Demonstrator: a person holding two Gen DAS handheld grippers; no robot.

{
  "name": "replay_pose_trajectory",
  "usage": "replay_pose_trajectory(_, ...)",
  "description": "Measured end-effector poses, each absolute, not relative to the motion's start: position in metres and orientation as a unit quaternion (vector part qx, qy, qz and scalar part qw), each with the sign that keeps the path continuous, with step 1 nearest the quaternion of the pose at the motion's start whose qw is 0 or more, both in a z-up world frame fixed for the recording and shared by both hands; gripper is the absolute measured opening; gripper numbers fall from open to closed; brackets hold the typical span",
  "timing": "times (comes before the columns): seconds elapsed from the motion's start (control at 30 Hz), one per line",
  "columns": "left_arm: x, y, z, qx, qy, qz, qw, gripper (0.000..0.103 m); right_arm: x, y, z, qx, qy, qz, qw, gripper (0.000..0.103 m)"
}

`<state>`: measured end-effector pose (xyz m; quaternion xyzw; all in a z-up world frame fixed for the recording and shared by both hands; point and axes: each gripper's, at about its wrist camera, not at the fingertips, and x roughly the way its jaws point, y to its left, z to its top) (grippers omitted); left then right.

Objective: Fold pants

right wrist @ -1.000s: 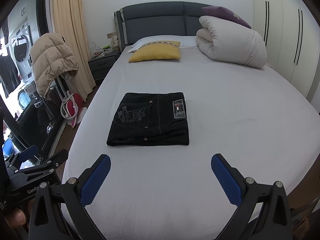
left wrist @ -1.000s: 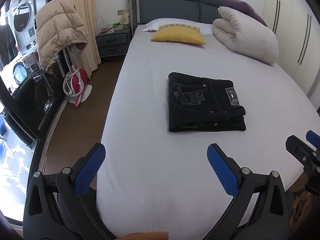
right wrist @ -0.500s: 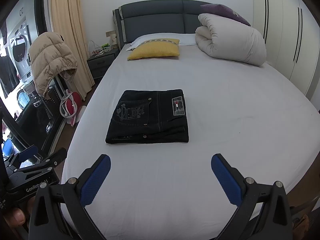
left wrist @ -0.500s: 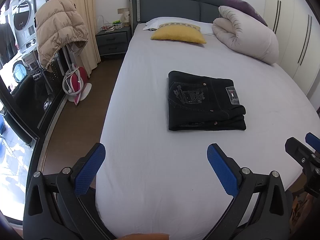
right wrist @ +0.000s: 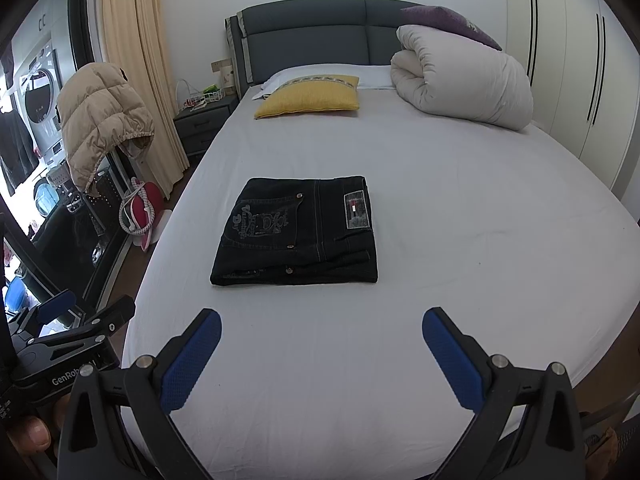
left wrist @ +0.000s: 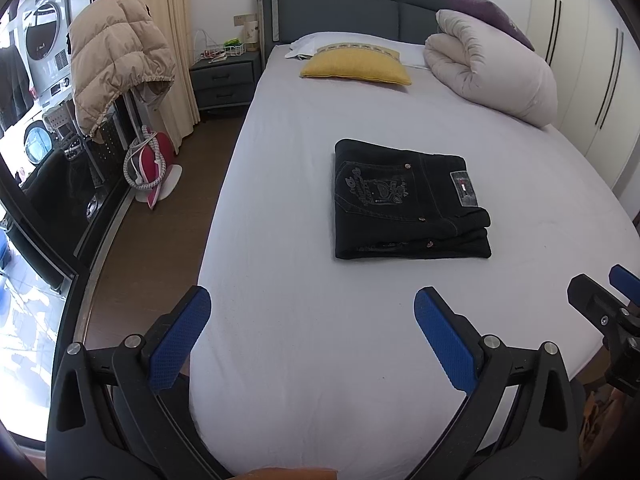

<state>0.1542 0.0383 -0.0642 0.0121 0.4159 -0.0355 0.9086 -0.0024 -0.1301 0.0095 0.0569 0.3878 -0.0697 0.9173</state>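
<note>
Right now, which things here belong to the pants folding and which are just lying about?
Job:
black pants, folded on the bed
left gripper, open
right gripper, open

Lying about:
yellow pillow
rolled duvet
beige puffer jacket
nightstand

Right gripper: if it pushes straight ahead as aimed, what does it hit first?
Probably the folded pants. The right gripper is open, with only bare bed sheet before them. If it travels low, it would touch the sheet first; depth is unclear.
</note>
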Motion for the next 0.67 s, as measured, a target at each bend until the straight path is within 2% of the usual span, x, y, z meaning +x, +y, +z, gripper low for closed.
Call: replay_pose_trajectory(0.67, 0.1551, 0.0396, -0.0681, 0.010, 0.417, -0.035, 0.908, 0.103, -0.0012, -0.1298, 0.0017, 0.059, 0.392, -0.068, 0.916, 0.103)
